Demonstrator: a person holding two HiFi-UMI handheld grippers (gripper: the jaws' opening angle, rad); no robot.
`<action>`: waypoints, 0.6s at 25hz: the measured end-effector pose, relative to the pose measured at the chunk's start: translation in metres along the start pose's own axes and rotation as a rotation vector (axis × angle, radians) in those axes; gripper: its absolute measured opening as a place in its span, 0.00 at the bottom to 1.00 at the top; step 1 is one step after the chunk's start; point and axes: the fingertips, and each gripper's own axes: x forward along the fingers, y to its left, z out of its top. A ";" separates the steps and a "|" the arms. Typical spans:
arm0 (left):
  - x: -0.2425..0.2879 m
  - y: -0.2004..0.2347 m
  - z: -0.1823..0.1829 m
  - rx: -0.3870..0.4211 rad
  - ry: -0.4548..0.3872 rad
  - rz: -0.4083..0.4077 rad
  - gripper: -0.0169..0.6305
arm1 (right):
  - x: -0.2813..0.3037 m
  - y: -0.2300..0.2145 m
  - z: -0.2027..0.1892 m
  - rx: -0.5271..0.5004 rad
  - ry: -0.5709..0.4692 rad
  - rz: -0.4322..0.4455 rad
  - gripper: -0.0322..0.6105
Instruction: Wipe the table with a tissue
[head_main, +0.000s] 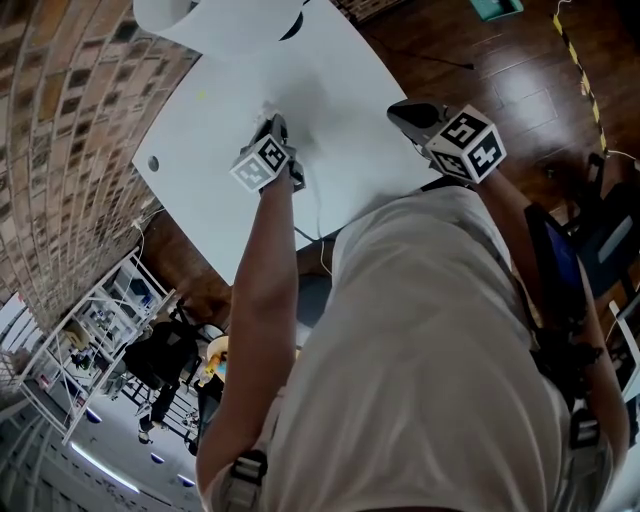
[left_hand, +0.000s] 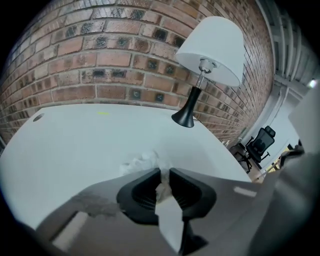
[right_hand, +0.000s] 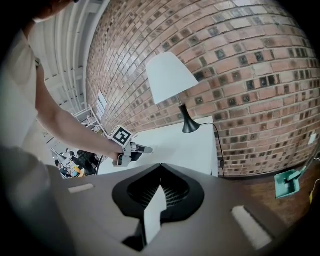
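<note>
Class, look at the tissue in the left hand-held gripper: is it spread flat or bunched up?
Bunched up. The tissue shows as a crumpled white wad, pinched between the jaws of the left hand-held gripper.

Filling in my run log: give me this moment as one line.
step: wipe | left gripper: shut on tissue, tissue on table | right gripper: shut, empty, near table edge

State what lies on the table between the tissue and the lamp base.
Nothing: only bare table separates tissue and lamp base, per the left gripper view.
</note>
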 end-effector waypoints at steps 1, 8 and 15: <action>0.000 -0.002 -0.002 -0.010 -0.001 -0.002 0.12 | -0.001 0.000 0.000 -0.001 -0.001 0.002 0.06; -0.004 -0.029 -0.018 -0.063 0.005 -0.016 0.12 | -0.013 -0.011 -0.003 0.004 -0.004 0.011 0.06; -0.010 -0.075 -0.049 -0.124 0.095 -0.064 0.12 | -0.032 -0.019 -0.004 -0.024 -0.003 0.032 0.06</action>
